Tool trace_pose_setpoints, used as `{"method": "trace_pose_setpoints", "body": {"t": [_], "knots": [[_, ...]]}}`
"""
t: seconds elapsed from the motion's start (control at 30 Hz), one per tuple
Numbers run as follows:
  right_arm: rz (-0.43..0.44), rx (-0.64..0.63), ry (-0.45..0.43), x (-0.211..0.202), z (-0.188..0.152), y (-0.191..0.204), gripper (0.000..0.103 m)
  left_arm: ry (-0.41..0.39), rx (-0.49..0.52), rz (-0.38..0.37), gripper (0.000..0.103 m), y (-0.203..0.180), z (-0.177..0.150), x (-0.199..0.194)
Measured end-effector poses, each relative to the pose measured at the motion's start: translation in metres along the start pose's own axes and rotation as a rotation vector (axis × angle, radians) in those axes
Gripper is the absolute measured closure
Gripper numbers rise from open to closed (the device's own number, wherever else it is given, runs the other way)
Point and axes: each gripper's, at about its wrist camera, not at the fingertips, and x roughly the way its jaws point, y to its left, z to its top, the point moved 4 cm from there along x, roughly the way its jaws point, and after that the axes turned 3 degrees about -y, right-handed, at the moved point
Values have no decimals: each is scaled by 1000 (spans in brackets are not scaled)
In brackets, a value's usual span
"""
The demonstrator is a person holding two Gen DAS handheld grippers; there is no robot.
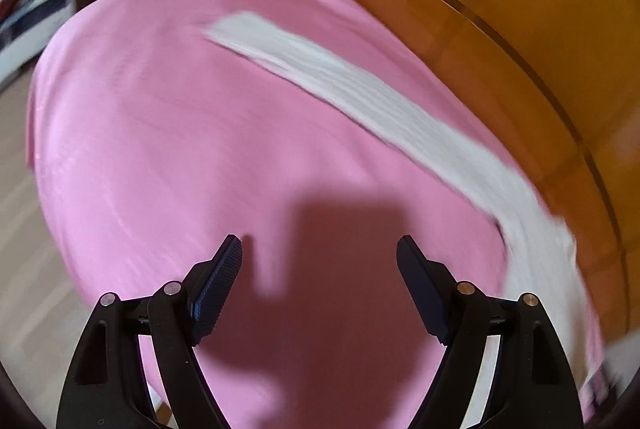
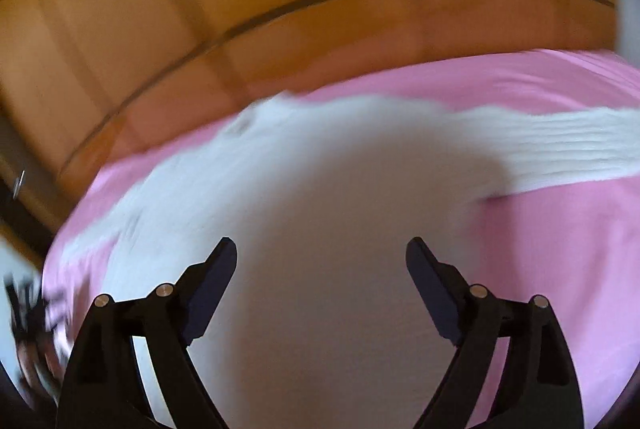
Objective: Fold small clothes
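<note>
A white knitted garment point(image 1: 360, 101) lies spread on a pink sheet point(image 1: 160, 133). In the left wrist view one long ribbed sleeve runs from upper middle to lower right. My left gripper point(image 1: 320, 249) is open and empty above bare pink sheet, left of the sleeve. In the right wrist view the garment's body point(image 2: 320, 197) fills the middle and a ribbed sleeve point(image 2: 560, 145) stretches right. My right gripper point(image 2: 322, 249) is open and empty just above the garment's body. Both views are motion-blurred.
An orange wooden headboard point(image 1: 500, 9) with a dark curved line rises behind the pink sheet point(image 2: 560, 249); it also shows in the right wrist view point(image 2: 240, 9). A shelf with books point(image 1: 32, 5) and pale floor point(image 1: 24, 249) lie left. A dark patterned item point(image 2: 28, 309) sits at far left.
</note>
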Motion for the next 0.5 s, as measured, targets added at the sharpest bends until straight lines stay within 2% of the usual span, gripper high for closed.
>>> {"method": "trace_pose_setpoints", "body": {"t": [0.1, 0.17, 0.3, 0.47, 0.5], "knots": [[48, -74, 59, 26, -26, 38, 16, -19, -117, 24, 24, 38, 37, 12], [19, -109, 76, 42, -40, 50, 12, -38, -157, 45, 25, 55, 57, 18], [-36, -181, 57, 51, -56, 60, 2, -72, -197, 58, 27, 71, 98, 32], [-53, -187, 66, 58, -56, 60, 2, -55, -216, 81, 33, 77, 132, 66], [-56, -185, 65, 57, -55, 59, 2, -64, -215, 104, 38, 75, 138, 73]]}}
